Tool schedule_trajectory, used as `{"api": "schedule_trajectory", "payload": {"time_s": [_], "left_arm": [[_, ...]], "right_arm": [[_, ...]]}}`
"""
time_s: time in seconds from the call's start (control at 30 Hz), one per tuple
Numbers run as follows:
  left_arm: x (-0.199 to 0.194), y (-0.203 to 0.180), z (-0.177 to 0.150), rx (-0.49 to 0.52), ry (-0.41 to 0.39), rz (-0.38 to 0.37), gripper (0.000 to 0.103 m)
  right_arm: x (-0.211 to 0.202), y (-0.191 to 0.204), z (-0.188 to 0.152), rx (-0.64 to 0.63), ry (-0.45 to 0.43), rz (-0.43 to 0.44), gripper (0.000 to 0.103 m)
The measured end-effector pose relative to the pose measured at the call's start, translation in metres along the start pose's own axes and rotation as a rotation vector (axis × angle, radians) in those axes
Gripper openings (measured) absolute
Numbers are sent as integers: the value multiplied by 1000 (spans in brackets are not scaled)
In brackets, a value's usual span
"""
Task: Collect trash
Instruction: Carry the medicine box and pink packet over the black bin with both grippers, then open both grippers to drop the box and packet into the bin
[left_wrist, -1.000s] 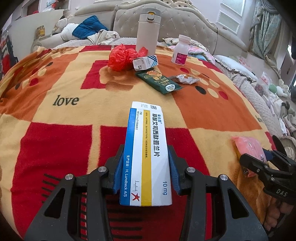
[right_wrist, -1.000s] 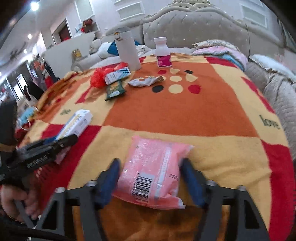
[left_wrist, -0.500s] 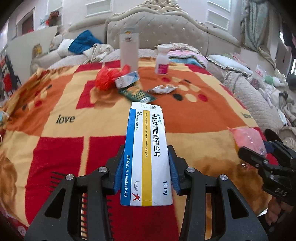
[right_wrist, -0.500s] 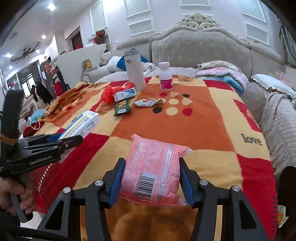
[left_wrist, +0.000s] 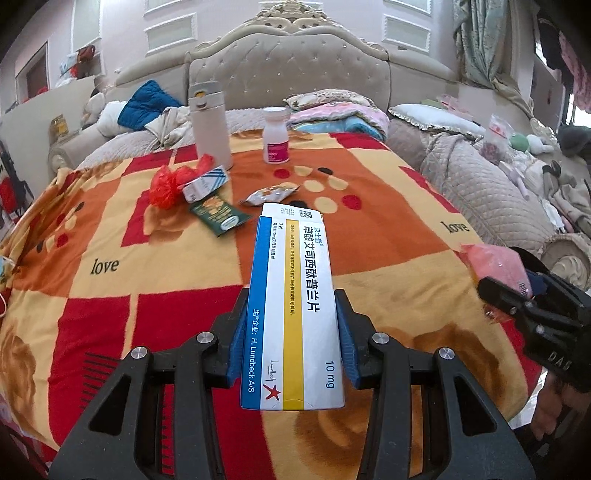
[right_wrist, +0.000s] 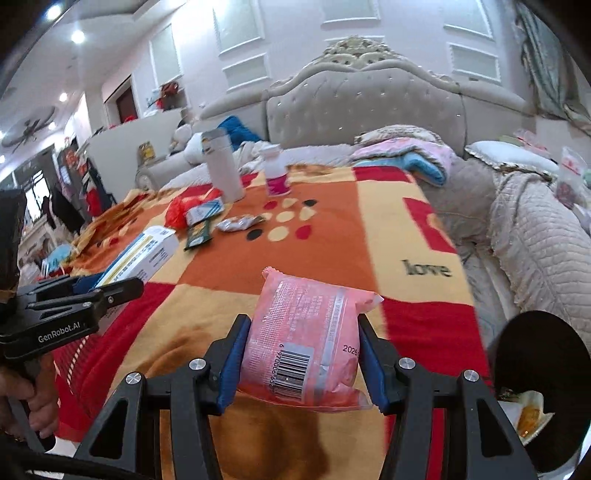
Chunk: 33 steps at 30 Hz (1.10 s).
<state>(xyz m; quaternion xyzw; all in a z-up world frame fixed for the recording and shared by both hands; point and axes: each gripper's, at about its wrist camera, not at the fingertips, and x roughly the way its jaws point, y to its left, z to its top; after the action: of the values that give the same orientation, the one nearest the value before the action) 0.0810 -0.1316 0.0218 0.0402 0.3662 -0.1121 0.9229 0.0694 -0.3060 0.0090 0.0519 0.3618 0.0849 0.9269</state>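
a bed fills the room, spread with a checked blanket (left_wrist: 110, 229) in red, orange and yellow bearing the word "love". behind it rises a tufted grey headboard (left_wrist: 291, 74) with a carved crest. the pale wall (right_wrist: 295, 40) has framed panels. a curtain (left_wrist: 480, 44) hangs at the right. ceiling lights (right_wrist: 77, 36) glow near a doorway (right_wrist: 123, 101) at the left.

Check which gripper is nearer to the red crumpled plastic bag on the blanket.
Left. The left gripper, holding the medicine box, sits on the red crumpled plastic bag's side of the bed; the right gripper, holding the pink packet, is farther across.
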Motion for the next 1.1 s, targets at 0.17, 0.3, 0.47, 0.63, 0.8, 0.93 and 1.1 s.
{"api": "schedule_trajectory", "payload": {"time_s": [0.17, 0.3, 0.47, 0.63, 0.8, 0.93, 1.1], "left_arm": [[-5, -15, 6, 18, -11, -1, 40], [-6, -30, 8, 36, -13, -11, 40], [-4, -61, 11, 68, -11, -54, 40], [0, -110, 14, 146, -20, -183, 40], [16, -174, 17, 248, 4, -331, 40], [28, -218, 19, 310, 25, -418, 40], [56, -273, 23, 395, 86, -524, 41]], "right_arm": [[-19, -24, -1, 53, -41, -34, 54], [-33, -40, -3, 79, -70, -94, 54], [-60, -79, -11, 186, -114, -232, 54], [-91, -129, -27, 322, -139, -352, 54], [-104, -169, -41, 428, -112, -432, 54], [-102, -190, -49, 474, -73, -449, 54], [-90, -207, -54, 514, -17, -480, 54]]}}
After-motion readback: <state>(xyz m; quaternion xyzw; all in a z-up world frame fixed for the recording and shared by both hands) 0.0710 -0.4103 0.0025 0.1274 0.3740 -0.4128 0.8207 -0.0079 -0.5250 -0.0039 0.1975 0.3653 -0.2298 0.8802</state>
